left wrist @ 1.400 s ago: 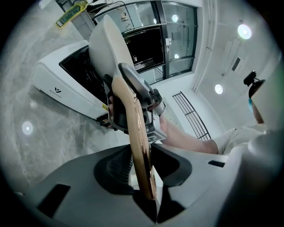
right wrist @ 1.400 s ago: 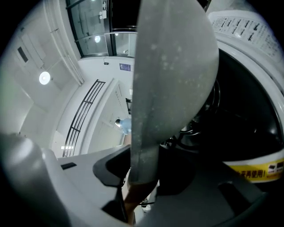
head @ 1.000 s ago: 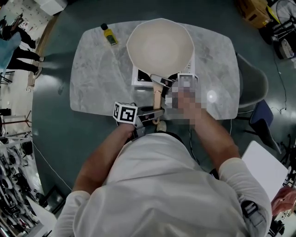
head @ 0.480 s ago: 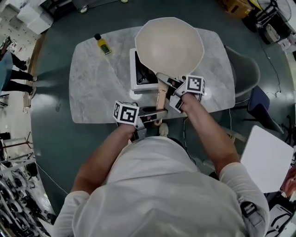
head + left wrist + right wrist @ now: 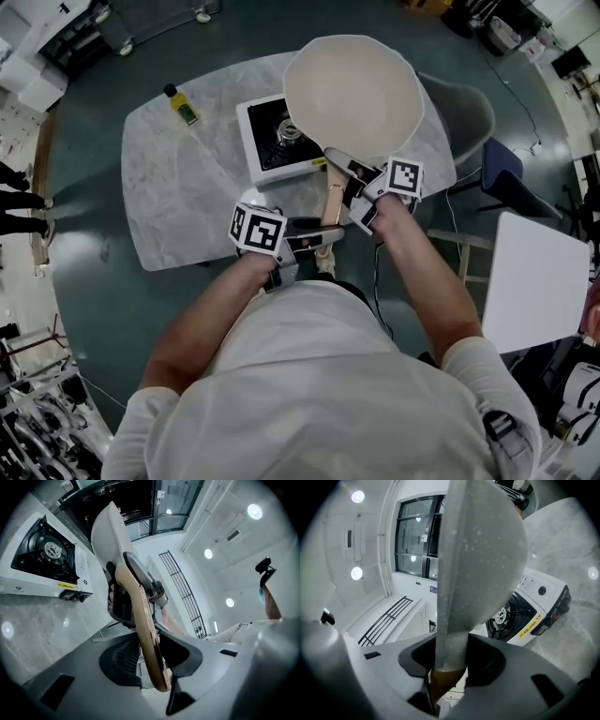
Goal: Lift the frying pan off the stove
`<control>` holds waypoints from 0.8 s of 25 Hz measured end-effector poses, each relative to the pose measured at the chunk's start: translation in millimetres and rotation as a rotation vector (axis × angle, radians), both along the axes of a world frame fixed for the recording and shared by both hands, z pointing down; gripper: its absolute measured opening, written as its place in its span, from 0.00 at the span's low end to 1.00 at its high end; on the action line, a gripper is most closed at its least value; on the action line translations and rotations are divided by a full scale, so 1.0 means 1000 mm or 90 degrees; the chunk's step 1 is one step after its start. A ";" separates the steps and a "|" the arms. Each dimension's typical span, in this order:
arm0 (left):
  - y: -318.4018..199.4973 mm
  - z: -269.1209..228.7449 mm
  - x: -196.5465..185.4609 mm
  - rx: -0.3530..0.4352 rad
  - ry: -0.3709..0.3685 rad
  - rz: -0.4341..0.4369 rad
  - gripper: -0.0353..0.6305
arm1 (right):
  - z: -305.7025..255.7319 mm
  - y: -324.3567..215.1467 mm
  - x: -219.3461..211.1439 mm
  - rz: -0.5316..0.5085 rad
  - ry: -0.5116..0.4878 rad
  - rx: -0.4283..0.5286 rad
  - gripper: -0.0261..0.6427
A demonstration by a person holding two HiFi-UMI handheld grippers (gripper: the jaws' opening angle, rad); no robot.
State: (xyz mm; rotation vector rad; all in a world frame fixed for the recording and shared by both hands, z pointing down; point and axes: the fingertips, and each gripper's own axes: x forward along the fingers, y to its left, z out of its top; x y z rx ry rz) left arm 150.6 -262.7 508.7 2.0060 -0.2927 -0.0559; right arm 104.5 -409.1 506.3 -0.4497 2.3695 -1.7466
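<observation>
The cream frying pan (image 5: 352, 92) hangs in the air to the right of the white gas stove (image 5: 270, 141), whose burner is uncovered. My left gripper (image 5: 307, 240) is shut on the end of the pan's wooden handle (image 5: 333, 201). My right gripper (image 5: 362, 186) is shut on the handle's neck close to the bowl. In the left gripper view the wooden handle (image 5: 146, 634) runs between the jaws of the left gripper (image 5: 150, 663), with the stove (image 5: 44, 559) at left. In the right gripper view the pan's grey underside (image 5: 483, 550) rises from the right gripper (image 5: 451, 660), with the stove (image 5: 525, 606) behind.
The stove stands on a marble table (image 5: 178, 202). A small yellow bottle (image 5: 181, 105) lies at the table's far left. A grey chair (image 5: 476, 120) stands beyond the table's right end, and a white board (image 5: 534, 281) sits further right over the dark floor.
The pan has moved right, off the stove, with both grippers still on its handle. The burner, covered by the pan before, now shows.
</observation>
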 end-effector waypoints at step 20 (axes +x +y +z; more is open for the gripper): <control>0.117 -0.032 0.032 0.018 0.031 0.148 0.26 | -0.029 0.109 0.073 0.153 -0.026 0.008 0.28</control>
